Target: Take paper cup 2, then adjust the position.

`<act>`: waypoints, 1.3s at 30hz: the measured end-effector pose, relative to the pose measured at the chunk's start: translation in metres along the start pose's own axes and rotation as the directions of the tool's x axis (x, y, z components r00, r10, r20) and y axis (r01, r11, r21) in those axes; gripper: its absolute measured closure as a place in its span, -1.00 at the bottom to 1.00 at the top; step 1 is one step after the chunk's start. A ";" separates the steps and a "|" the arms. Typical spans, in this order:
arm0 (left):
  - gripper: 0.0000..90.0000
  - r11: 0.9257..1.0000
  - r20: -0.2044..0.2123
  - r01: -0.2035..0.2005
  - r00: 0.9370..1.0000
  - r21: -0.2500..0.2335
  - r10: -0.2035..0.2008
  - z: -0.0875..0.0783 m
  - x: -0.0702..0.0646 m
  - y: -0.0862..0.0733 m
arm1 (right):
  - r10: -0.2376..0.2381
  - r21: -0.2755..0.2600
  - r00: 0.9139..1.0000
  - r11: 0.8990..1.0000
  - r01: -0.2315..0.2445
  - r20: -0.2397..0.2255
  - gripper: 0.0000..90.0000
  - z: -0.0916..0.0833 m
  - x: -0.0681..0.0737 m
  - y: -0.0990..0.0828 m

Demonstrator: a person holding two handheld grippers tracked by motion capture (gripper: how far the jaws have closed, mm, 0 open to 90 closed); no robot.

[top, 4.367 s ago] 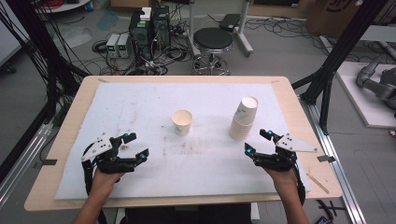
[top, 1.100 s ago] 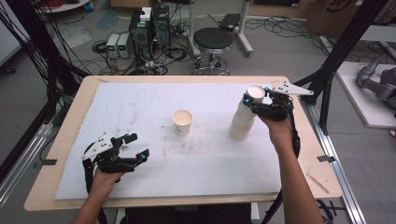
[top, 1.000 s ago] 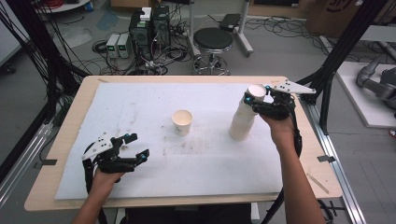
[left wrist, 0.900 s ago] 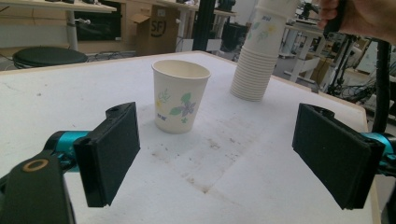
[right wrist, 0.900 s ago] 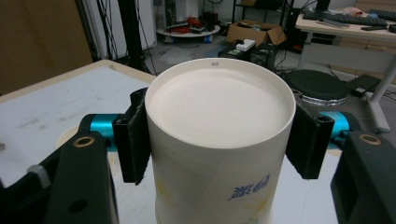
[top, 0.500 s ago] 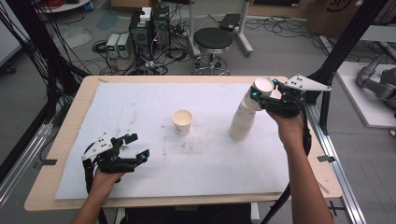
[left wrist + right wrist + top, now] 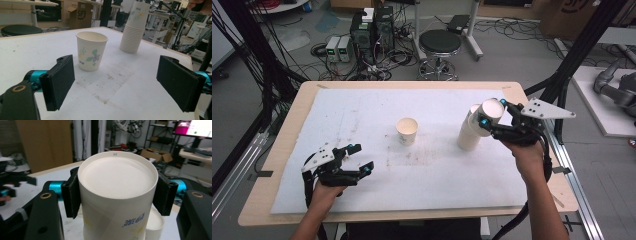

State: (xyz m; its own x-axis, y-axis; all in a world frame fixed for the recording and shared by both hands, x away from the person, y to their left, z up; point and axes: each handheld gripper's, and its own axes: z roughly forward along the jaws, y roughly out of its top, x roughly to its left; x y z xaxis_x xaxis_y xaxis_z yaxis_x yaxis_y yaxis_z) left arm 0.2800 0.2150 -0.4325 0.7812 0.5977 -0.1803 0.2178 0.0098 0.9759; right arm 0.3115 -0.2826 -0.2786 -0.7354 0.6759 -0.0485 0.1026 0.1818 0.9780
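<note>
A stack of upturned paper cups point(image 7: 468, 136) stands right of the table's middle. My right gripper point(image 7: 493, 113) is shut on the top cup point(image 7: 490, 114), holding it tilted just above the stack; in the right gripper view the pads point(image 7: 71, 195) press both sides of that cup point(image 7: 117, 185), with the stack's top point(image 7: 155, 222) below it. A single upright floral cup point(image 7: 407, 131) stands mid-table. My left gripper point(image 7: 362, 158) rests open at the near left, aimed at that floral cup point(image 7: 91, 51) and the stack point(image 7: 135, 30), nothing between its pads point(image 7: 60, 80).
The white mat point(image 7: 362, 115) covers most of the wooden table point(image 7: 302, 100). A black stool point(image 7: 440, 45) and electronics with cables point(image 7: 372, 30) sit on the floor beyond the far edge. Metal frame posts point(image 7: 572, 60) flank the table's right side.
The right gripper has lifted the top cup off the stack, shifted it slightly right and tilted it. The left gripper has stayed put.
</note>
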 end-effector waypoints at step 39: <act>-0.68 0.999 0.024 -0.048 0.999 0.003 0.048 0.005 -0.005 -0.003 | -0.032 0.125 0.977 0.990 0.059 -0.212 -0.22 0.034 0.041 -0.079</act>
State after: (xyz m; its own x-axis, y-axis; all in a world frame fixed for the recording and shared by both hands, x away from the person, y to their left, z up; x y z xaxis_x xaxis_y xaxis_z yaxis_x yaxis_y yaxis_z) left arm 0.2786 0.2078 -0.4354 0.8045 0.5783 -0.1359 0.1818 -0.0219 0.9831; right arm 0.2961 -0.2449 -0.3652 -0.8634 0.5033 -0.0354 0.1417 0.3092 0.9404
